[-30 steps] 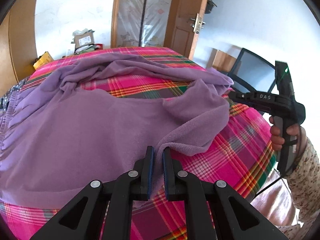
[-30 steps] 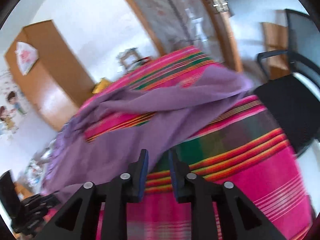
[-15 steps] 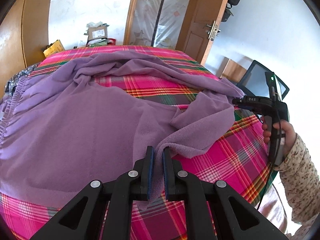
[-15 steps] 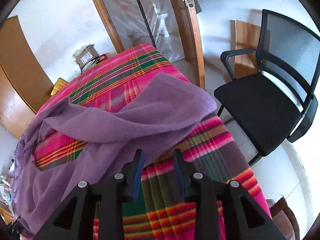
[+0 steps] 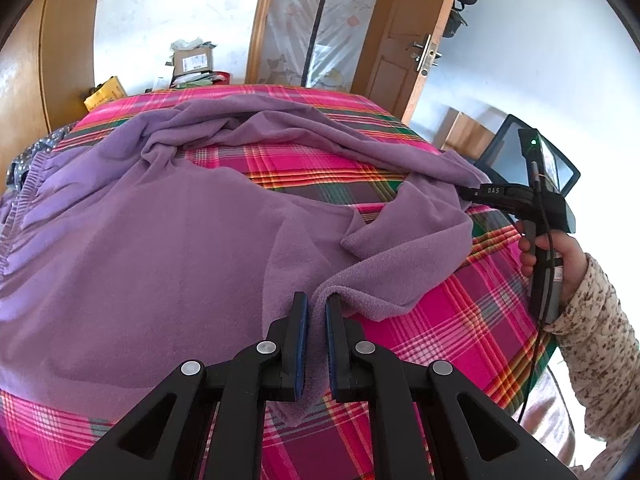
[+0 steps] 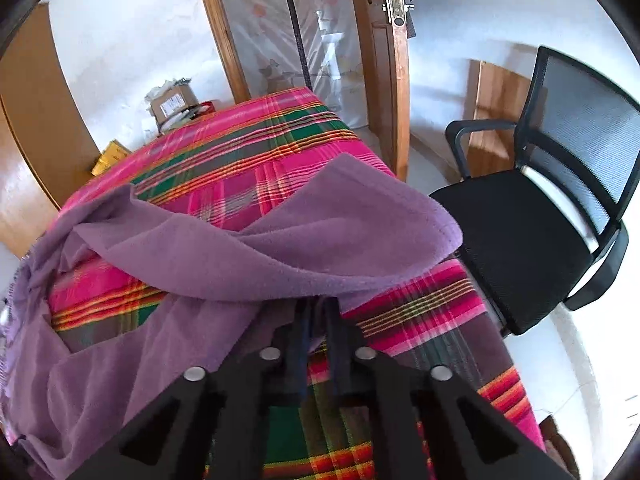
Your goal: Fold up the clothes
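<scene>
Your left gripper point(image 5: 316, 312), black with blue pads, is nearly closed and pinches a near edge of the purple fleece garment point(image 5: 168, 240); cloth runs down between its fingers.

Your right gripper point(image 6: 316, 312), same make, has just been closing; its jaws stand almost together with their tips tucked under a fold of the garment point(image 6: 280, 248). In the left wrist view its nose point(image 5: 470, 193) meets the garment's far right corner, so it appears to hold that cloth.

Your right hand point(image 5: 556, 256), in a speckled knit sleeve point(image 5: 600, 320), grasps that tool's handle.

Garment: spread rumpled over the pink, green and orange plaid bedcover point(image 5: 440, 328), upper part bunched, right corner at the bed's edge.

Nearby: black mesh office chair point(image 6: 560, 184) just beside the bed; wooden door point(image 6: 384, 60) behind.
</scene>
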### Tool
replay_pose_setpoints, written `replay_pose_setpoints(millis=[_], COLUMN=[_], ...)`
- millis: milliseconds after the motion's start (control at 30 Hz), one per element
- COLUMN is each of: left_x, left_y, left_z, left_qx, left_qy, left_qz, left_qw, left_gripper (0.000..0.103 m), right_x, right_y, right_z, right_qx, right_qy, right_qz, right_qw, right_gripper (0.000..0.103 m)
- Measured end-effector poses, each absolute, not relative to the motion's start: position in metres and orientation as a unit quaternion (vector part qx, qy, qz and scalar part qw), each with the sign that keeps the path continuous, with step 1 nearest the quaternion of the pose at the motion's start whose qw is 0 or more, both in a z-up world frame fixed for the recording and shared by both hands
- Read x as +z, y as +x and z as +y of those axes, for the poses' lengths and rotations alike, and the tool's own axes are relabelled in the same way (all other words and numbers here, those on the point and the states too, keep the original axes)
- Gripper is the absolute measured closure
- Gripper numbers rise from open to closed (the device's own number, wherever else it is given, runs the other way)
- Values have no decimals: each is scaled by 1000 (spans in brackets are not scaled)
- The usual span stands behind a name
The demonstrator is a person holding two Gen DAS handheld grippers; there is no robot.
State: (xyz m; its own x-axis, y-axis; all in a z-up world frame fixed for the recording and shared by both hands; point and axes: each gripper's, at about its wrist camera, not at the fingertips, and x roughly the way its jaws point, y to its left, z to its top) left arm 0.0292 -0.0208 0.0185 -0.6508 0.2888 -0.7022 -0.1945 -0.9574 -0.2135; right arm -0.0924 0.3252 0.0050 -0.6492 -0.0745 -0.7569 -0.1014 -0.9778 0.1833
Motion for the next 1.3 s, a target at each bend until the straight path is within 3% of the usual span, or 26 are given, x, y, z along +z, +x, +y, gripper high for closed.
replay_pose_setpoints(millis=[567,1300], left_x=[27,24], left_y=[36,58], left_z=[-7,45], left_qx=[908,894], left_qy=[-388,-396], left_qz=[-44,13], left_qw=[153,211], left_gripper=[94,94], right_x=[46,48], right_y=[-31,86], right_z=[362,441], right_qx=[925,924], right_qy=[-343,-295], right_qz=[166,206], right_qw=[2,130], right_gripper=[99,100])
